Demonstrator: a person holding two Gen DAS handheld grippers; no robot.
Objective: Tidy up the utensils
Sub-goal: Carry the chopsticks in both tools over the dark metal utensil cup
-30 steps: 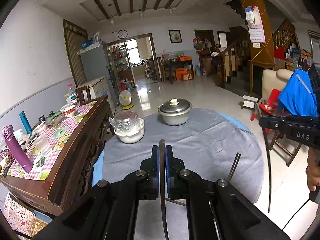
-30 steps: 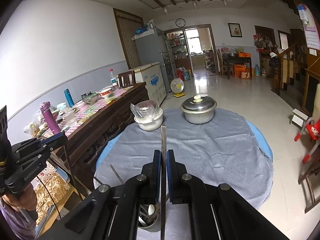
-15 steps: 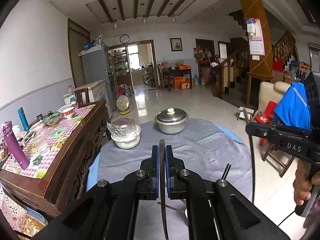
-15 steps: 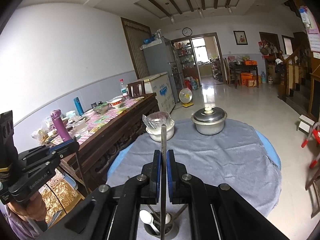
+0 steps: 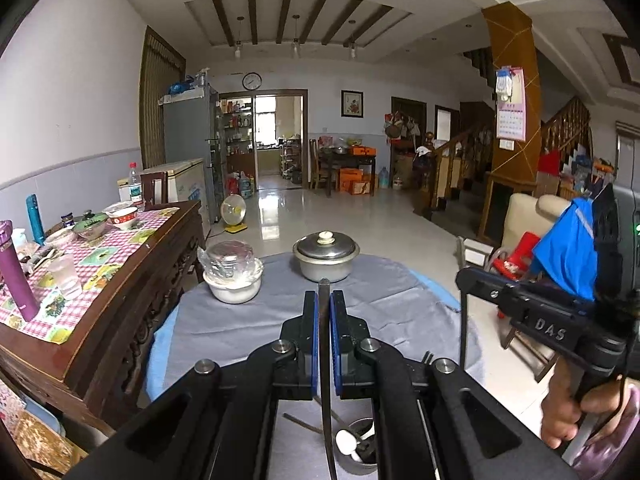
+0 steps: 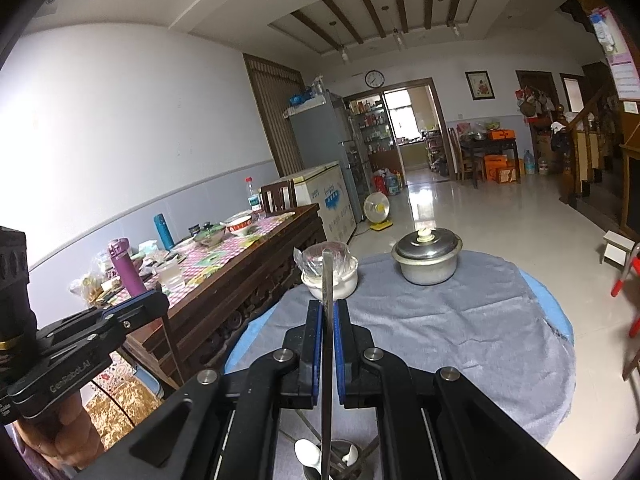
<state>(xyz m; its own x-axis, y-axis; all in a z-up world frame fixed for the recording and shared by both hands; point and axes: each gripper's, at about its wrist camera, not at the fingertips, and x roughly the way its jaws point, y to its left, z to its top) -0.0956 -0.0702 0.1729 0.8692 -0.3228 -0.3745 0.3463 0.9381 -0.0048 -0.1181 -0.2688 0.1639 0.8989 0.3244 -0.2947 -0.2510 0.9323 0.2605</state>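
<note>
My left gripper [image 5: 324,312] is shut on a dark chopstick [image 5: 325,364] that hangs upright, its lower end over a metal utensil cup [image 5: 356,450] holding white spoons [image 5: 346,440]. My right gripper [image 6: 328,320] is shut on a second chopstick [image 6: 328,320], upright above the same cup [image 6: 332,460] with a white spoon [image 6: 308,452]. The right gripper also shows in the left wrist view [image 5: 460,280], with its chopstick [image 5: 463,324] hanging down. The left gripper also shows in the right wrist view [image 6: 158,300].
A round table with a grey cloth [image 5: 400,304] holds a lidded steel pot [image 5: 326,256] and a plastic-wrapped white bowl [image 5: 234,276]. A wooden sideboard [image 5: 120,264] with bottles and bowls stands left. Chairs and a blue garment [image 5: 568,252] stand right.
Both grippers have risen and tilted back with their chopsticks. The utensil cup has come into view beneath them. Chopsticks lying on the cloth have dropped out of sight.
</note>
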